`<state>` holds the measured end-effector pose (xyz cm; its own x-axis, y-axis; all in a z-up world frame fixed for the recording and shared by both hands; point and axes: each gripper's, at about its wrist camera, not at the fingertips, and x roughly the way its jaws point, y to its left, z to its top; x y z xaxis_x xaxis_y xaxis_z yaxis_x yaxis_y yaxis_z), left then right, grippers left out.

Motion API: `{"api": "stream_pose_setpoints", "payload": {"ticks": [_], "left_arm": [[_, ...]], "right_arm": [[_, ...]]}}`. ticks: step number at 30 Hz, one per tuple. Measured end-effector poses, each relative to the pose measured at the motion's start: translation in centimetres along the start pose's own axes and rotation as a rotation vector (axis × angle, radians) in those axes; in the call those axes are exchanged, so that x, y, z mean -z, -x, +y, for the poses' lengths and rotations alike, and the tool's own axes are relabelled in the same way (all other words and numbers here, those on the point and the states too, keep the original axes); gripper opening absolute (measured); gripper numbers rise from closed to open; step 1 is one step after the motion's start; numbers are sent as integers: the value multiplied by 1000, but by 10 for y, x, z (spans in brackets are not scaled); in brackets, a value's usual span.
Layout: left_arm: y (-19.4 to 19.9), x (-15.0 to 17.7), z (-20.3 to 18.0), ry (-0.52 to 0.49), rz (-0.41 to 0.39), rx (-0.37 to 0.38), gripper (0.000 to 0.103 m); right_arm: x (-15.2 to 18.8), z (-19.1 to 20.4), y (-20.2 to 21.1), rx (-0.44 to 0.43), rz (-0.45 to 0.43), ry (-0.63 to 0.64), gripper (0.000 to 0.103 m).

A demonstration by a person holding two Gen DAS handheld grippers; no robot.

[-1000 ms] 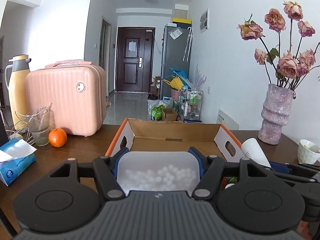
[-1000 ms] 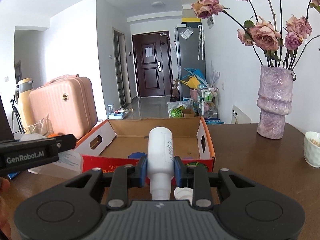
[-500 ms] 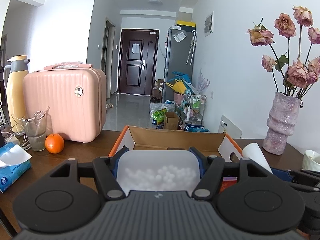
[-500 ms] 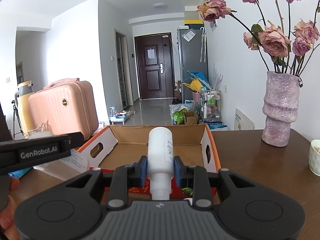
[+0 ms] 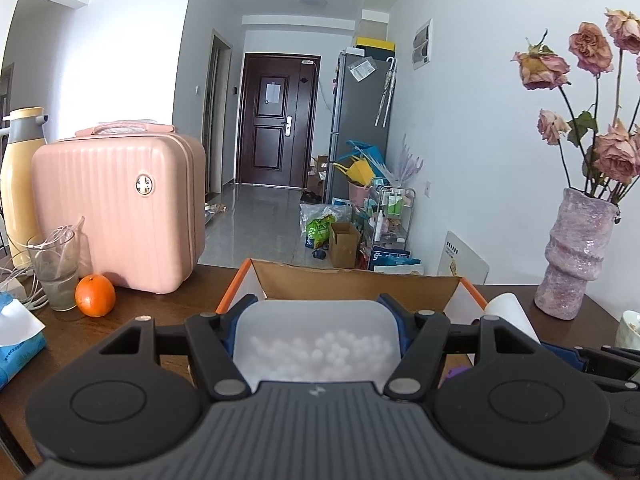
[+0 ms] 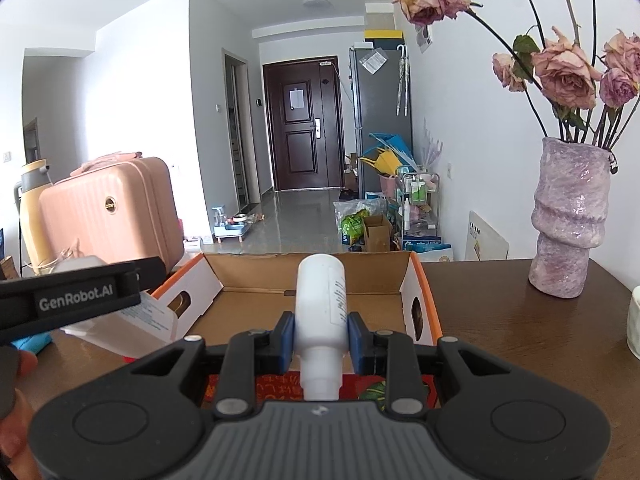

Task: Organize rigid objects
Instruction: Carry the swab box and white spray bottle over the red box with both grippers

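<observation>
My left gripper [image 5: 317, 336] is shut on a translucent white plastic box [image 5: 316, 344] with small white balls inside, held in front of an open cardboard box [image 5: 356, 285] with orange edges. My right gripper [image 6: 320, 340] is shut on a white plastic bottle [image 6: 321, 300], which points forward over the same cardboard box [image 6: 312, 276]. The bottle's far end also shows in the left wrist view [image 5: 508, 312]. The left gripper's body [image 6: 76, 300] shows at the left of the right wrist view. The box floor looks bare where it shows.
On the dark wooden table [image 6: 500, 320]: a pink suitcase [image 5: 116, 212], a yellow thermos [image 5: 16, 184], a glass [image 5: 54, 268], an orange [image 5: 95, 295], a blue tissue pack [image 5: 16, 340], a purple vase of dried roses [image 6: 568, 216], and a white cup [image 5: 630, 330].
Both grippers have risen and drawn back a little from the cardboard box, each holding its object. The box sits lower and smaller in both views.
</observation>
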<state>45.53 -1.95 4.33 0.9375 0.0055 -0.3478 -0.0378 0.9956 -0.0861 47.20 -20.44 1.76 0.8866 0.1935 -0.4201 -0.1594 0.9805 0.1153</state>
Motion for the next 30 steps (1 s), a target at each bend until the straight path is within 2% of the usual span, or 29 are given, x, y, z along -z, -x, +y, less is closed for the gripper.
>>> {"api": "stream_pose_setpoints", "payload": {"ticks": [12,30], "left_arm": [[-39,-11,4,4,12,-20,66],[-101,-10,2,-43,75,-50,66]], "right_arm": [[-13,0,-34,11,27,15,27],[-23,4,-84,37,103,44,27]]}}
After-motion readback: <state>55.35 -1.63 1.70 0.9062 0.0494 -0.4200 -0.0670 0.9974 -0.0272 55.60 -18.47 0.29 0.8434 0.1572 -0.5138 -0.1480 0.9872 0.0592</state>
